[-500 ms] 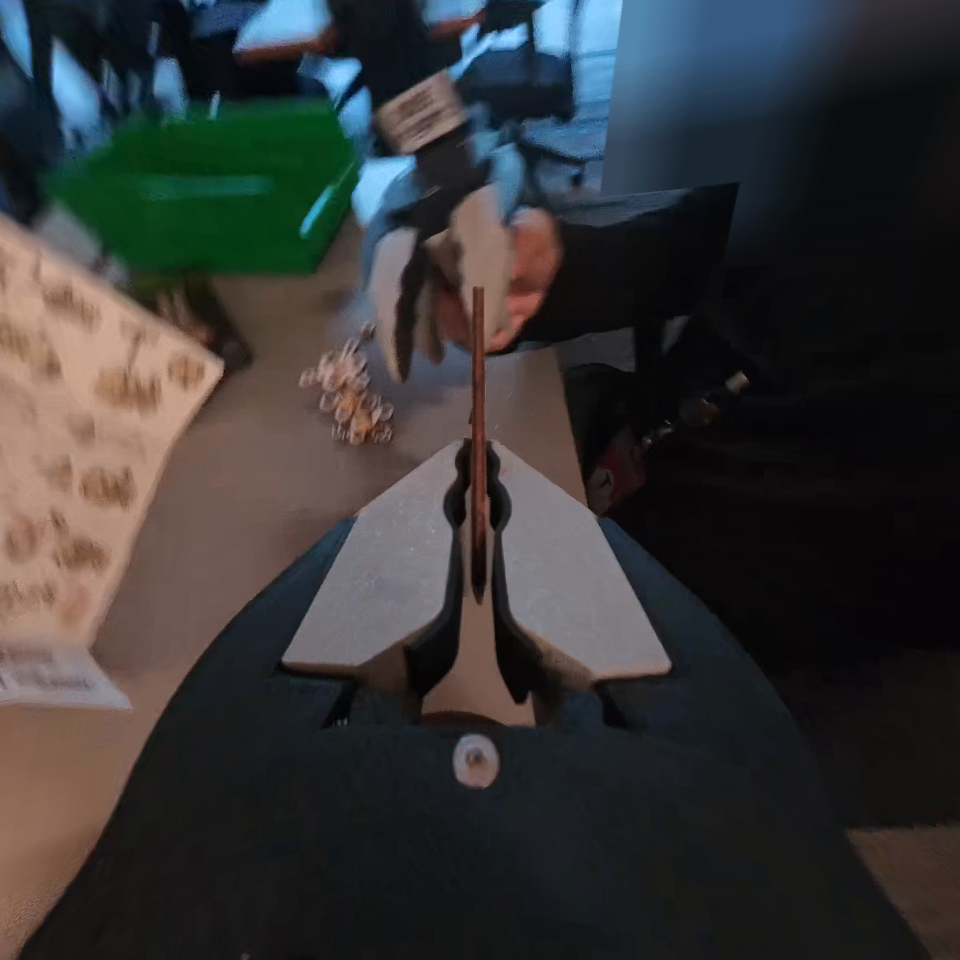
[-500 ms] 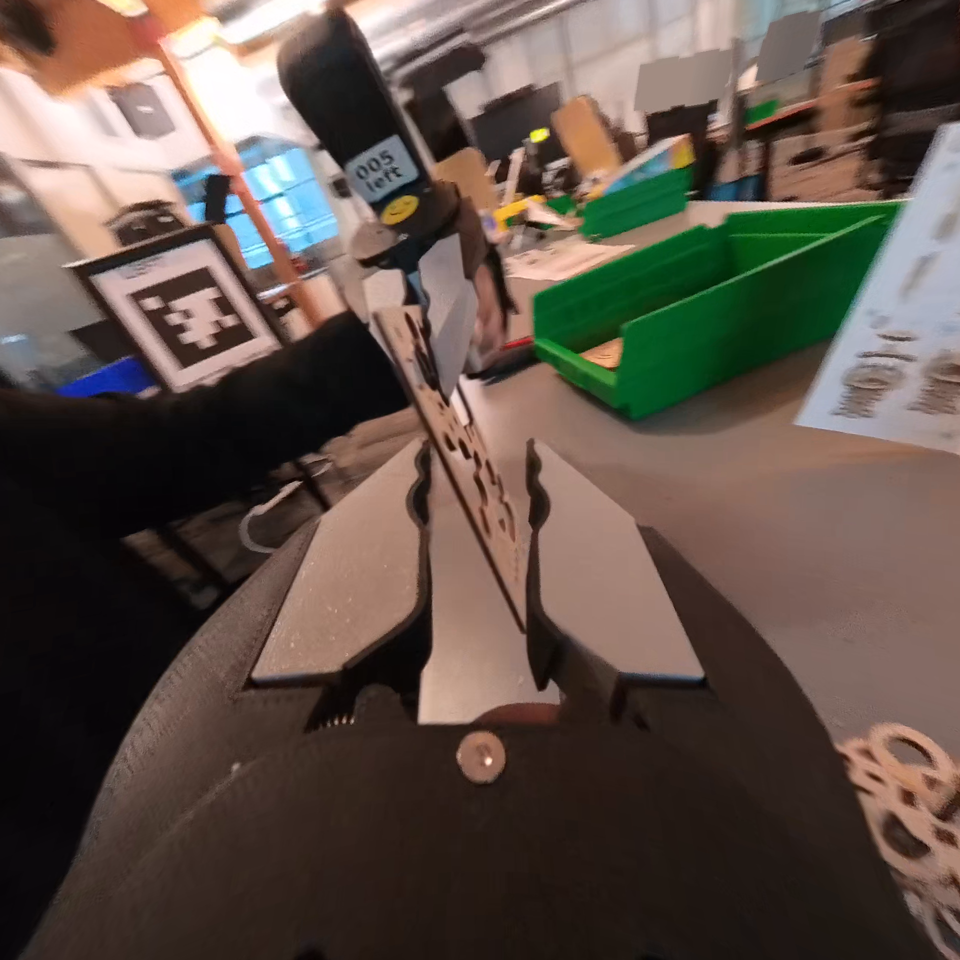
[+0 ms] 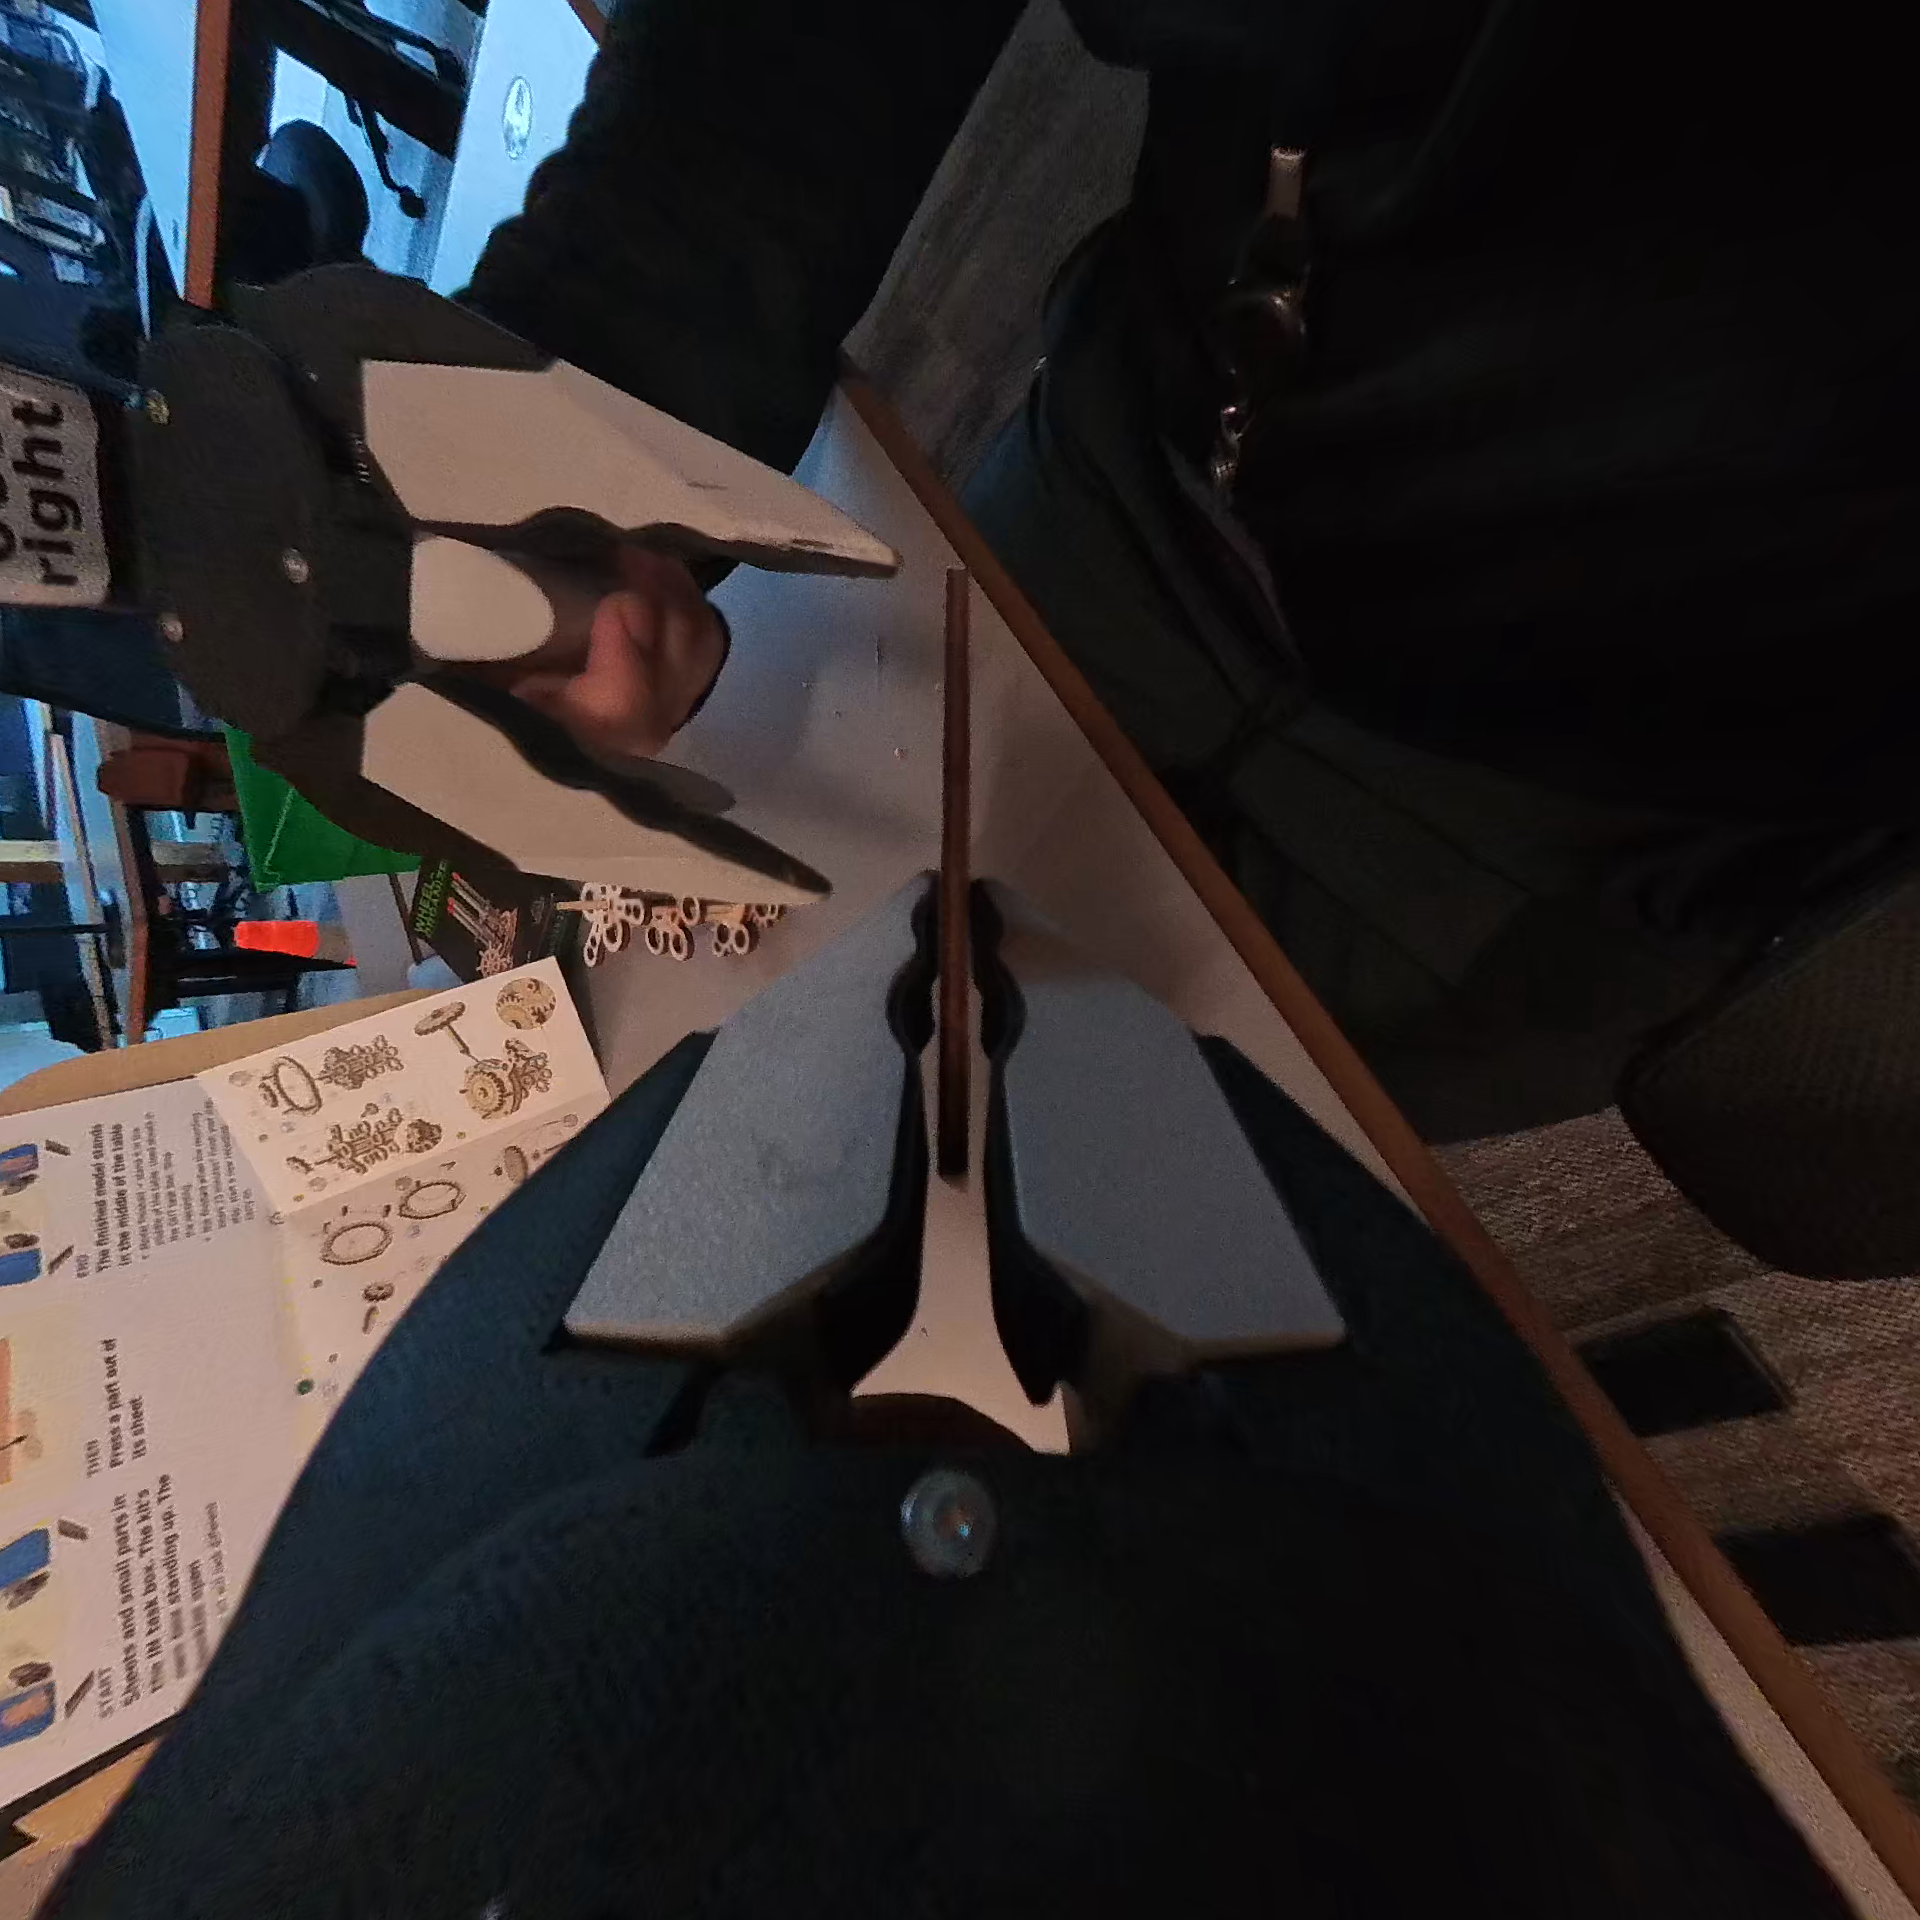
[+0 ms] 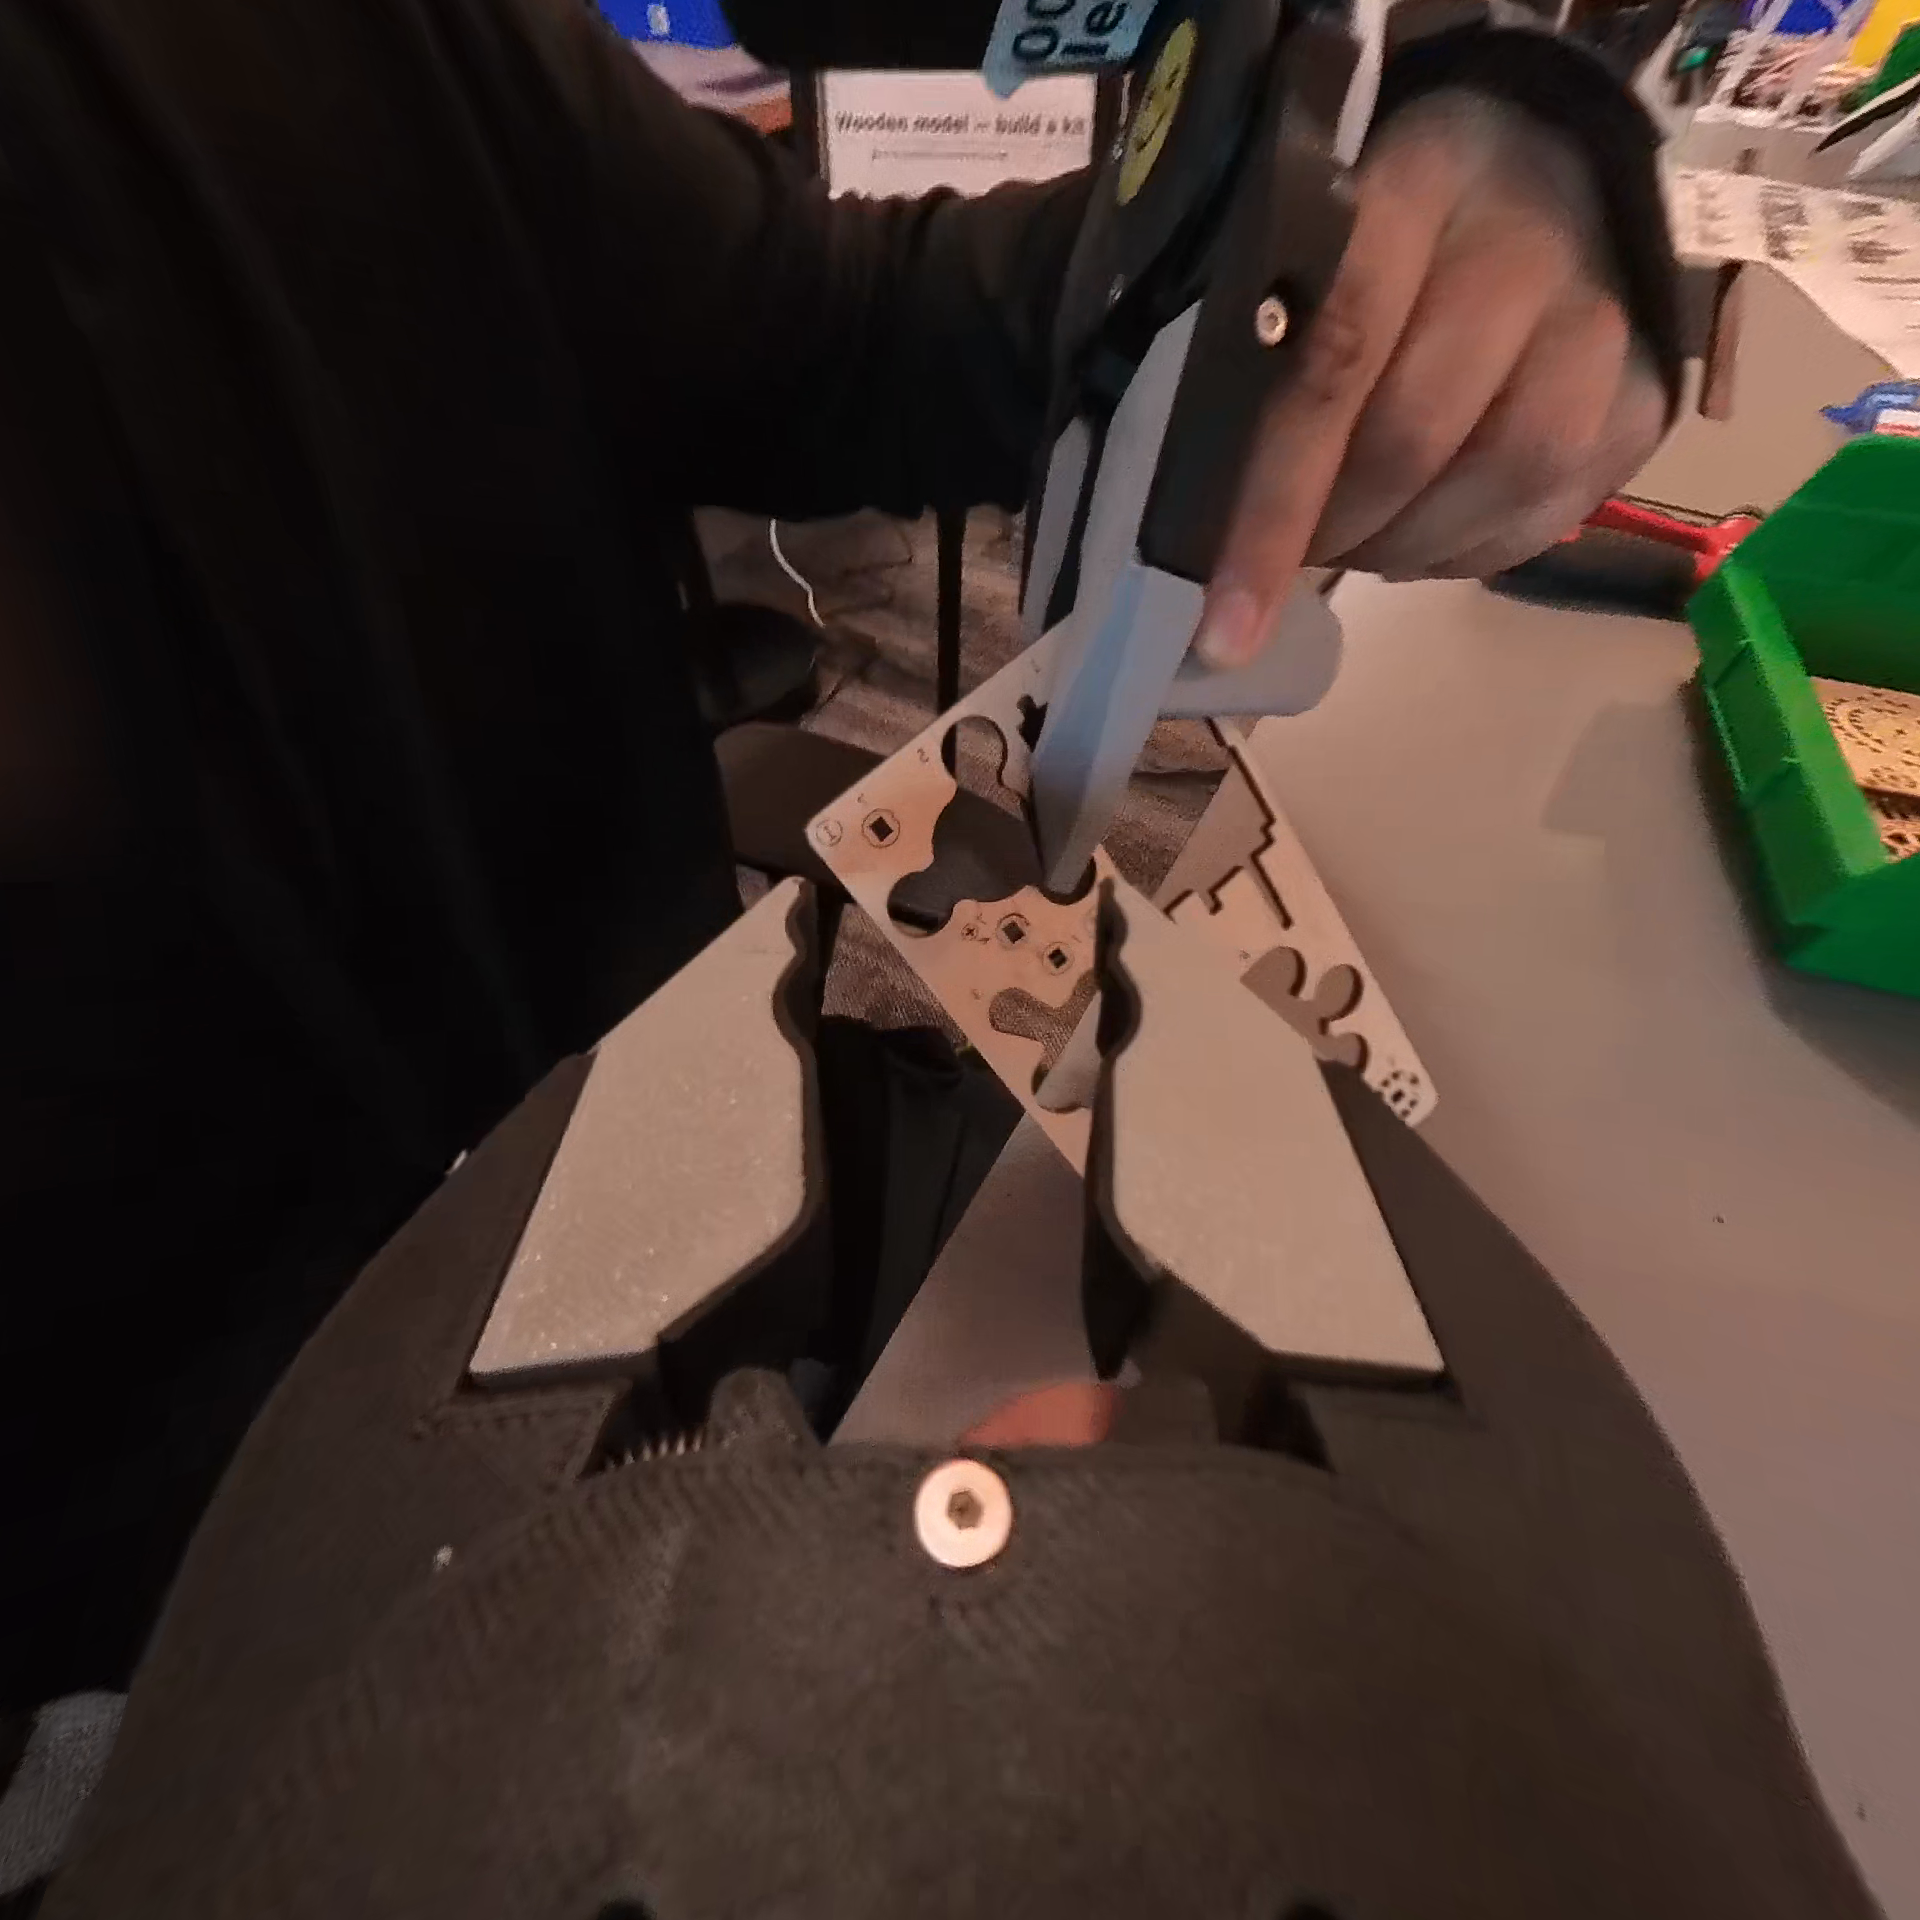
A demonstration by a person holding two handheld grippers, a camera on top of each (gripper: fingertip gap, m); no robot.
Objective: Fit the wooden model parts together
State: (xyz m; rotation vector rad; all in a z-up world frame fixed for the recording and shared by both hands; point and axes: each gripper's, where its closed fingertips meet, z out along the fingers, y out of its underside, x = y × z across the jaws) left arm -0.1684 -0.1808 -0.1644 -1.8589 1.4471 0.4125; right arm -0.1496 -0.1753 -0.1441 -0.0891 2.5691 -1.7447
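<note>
Plywood, thin and laser-cut: the wooden parts sheet (image 4: 1081, 935) is seen face-on in the right wrist view, with several cut-outs already empty, while the left wrist view shows it only as a dark edge-on strip. Left to right in the left wrist view: a printed instruction sheet (image 3: 260, 1195) is cut off at the frame edge; loose wooden parts (image 3: 675, 925) lie small and hard to make out on the tabletop (image 3: 831, 675); the right tool (image 3: 862, 727) hangs with its fingers spread wide, holding nothing, close beside the sheet; the left tool (image 3: 954, 894) is clenched on the sheet's edge. In the right wrist view, a green bin (image 4: 1808, 769) is cut off at right. The person's dark sleeve (image 4: 364, 520) hides much of the left background.
</note>
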